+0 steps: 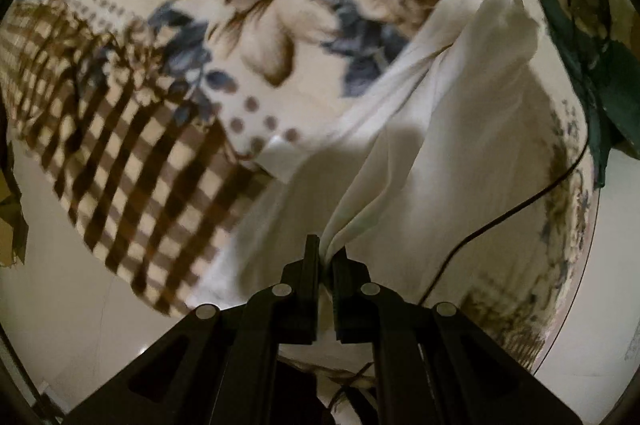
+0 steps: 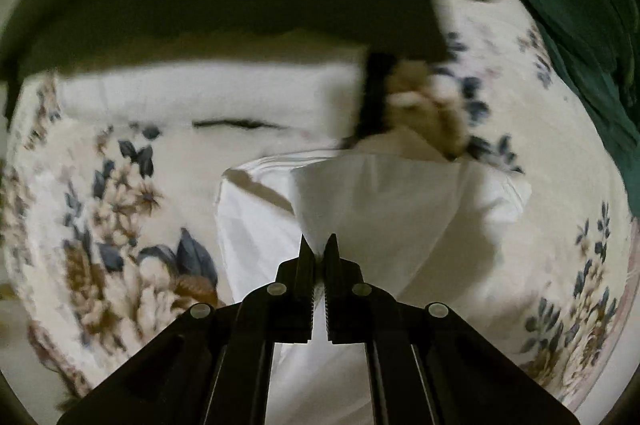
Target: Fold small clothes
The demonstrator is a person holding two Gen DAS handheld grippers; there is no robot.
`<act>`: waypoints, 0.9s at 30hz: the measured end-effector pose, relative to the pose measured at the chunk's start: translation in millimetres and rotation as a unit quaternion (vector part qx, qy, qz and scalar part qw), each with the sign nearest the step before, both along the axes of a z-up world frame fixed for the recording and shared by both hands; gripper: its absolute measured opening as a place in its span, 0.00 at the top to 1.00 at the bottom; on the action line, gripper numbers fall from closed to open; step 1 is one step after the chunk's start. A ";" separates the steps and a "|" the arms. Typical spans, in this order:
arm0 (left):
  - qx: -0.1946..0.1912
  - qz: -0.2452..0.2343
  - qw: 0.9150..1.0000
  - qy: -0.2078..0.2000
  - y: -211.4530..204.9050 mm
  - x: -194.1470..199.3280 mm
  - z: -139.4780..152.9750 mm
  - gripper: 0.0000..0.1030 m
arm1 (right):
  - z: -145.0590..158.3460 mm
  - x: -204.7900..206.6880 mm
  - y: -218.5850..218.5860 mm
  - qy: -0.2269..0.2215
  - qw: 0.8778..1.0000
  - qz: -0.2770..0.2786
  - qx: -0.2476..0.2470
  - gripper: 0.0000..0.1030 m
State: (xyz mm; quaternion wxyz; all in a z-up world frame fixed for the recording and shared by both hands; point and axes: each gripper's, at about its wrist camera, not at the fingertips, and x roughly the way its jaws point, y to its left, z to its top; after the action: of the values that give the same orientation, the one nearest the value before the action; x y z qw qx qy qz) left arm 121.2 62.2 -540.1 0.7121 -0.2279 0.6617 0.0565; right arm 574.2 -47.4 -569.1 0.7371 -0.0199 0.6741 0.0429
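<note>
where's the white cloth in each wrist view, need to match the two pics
Left wrist view: the white cotton cloth runs from the left gripper, whose jaws pinch it at bottom centre, up to the top right.
Right wrist view: the same cloth fills the centre, pinched at its lower edge by the right gripper.
Shared landmark: the cream bedspread with blue and brown flowers beneath it.

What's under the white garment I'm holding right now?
Under the white garment lies the floral blanket, showing all around its edges. Both the left tool and right tool pinch the cloth. Whatever sits directly beneath the draped part is covered.
</note>
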 end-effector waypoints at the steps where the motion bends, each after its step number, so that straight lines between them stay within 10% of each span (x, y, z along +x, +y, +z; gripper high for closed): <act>1: -0.006 -0.002 1.000 0.007 5.5 -0.3 -9.4 0.96 | -8.1 0.1 9.6 0.005 1.000 0.004 -0.009 0.96; 5: -0.070 0.017 0.997 0.031 33.5 -5.7 -48.9 0.92 | -29.1 -2.3 18.5 0.052 0.998 -0.016 0.019 0.93; 9: -0.129 0.018 0.991 0.024 51.7 -13.3 -50.8 0.80 | -23.3 -34.5 -1.4 0.089 0.993 -0.035 0.076 0.38; 16: -0.128 -0.010 0.991 0.037 69.2 -8.4 -39.5 0.47 | -10.7 -178.2 -54.9 0.113 0.990 -0.004 0.085 0.36; 27: -0.020 -0.077 0.988 0.129 46.6 -24.8 -63.4 0.44 | -83.4 -431.3 -103.9 0.257 0.958 -0.065 0.107 0.36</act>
State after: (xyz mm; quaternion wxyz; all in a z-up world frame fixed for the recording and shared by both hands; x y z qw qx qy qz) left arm 96.4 108.8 -603.5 0.6184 -0.1812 0.7645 0.0168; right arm 142.9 -151.3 -652.5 0.5380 0.1141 0.8322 0.0705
